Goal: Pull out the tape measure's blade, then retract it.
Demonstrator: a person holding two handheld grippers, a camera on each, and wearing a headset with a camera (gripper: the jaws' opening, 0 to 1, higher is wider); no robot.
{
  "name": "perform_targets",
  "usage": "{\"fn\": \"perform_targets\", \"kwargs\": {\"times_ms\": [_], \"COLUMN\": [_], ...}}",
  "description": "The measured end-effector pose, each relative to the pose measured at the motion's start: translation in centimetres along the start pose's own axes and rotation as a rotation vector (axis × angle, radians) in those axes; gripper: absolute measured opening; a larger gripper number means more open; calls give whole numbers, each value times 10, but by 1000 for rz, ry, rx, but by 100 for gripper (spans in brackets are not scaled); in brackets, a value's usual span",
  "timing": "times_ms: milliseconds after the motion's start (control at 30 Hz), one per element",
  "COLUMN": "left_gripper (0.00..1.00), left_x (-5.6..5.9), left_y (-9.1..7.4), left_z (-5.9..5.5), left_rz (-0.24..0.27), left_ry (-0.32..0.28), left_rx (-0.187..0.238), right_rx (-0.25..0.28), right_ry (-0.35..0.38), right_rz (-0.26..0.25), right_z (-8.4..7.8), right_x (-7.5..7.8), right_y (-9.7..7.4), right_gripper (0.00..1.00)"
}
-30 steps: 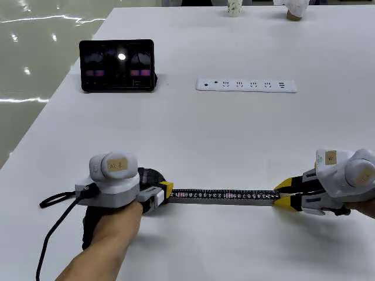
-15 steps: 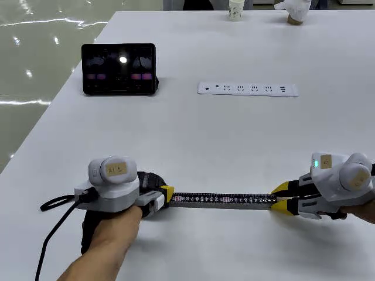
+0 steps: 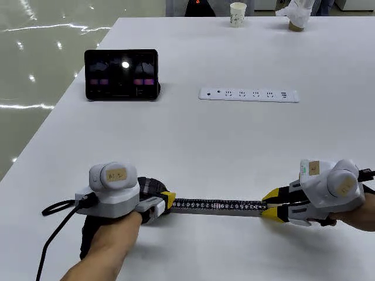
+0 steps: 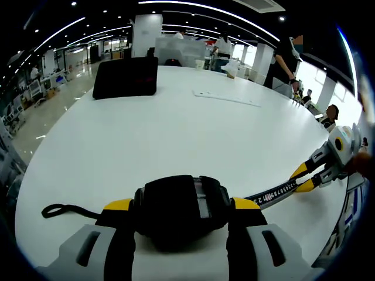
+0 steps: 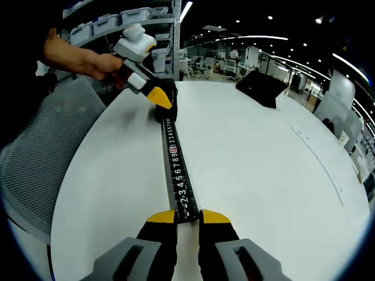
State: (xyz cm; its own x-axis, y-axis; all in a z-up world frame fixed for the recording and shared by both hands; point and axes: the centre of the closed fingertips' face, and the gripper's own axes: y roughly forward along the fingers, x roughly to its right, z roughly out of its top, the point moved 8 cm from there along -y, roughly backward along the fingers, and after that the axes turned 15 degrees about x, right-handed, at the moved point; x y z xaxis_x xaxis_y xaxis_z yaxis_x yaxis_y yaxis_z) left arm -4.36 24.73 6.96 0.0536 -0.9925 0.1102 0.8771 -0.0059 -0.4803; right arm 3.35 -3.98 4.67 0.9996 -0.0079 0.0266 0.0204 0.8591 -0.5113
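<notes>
Left gripper [image 3: 164, 198] fingers clamped on tape case [image 3: 150, 185], near worktop [image 3: 193, 146] edge. Blade [image 3: 217, 205] lies flat across to right gripper [image 3: 270, 204], fingers pinched on its tip. Beyond, well apart: tablet [image 3: 121, 74], power strip [image 3: 249, 94]; cup [image 3: 237, 14] at far edge.

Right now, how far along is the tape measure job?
Done: the pull-out. The blade is stretched along the table, out of the case. In hand: the left gripper clamps the case, and the right gripper pinches the blade's end. Left: the retraction, since the blade is not yet back inside.
</notes>
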Motion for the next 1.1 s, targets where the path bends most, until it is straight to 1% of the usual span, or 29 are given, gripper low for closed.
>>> {"fn": "perform_targets", "kwargs": {"times_ms": [600, 867, 1100], "left_gripper": [58, 58, 58], "left_x": [-1, -1, -1], "left_y": [-1, -1, -1], "left_z": [0, 0, 0], "left_rz": [-6, -10, -16], "left_ry": [-1, -3, -1], "left_rx": [1, 3, 1], "right_rx": [11, 19, 21], "right_ry": [1, 3, 2], "right_rz": [15, 25, 28], "right_z": [8, 14, 18], "right_x": [-4, -8, -11], "right_y": [16, 26, 32], "right_gripper": [10, 10, 10]}}
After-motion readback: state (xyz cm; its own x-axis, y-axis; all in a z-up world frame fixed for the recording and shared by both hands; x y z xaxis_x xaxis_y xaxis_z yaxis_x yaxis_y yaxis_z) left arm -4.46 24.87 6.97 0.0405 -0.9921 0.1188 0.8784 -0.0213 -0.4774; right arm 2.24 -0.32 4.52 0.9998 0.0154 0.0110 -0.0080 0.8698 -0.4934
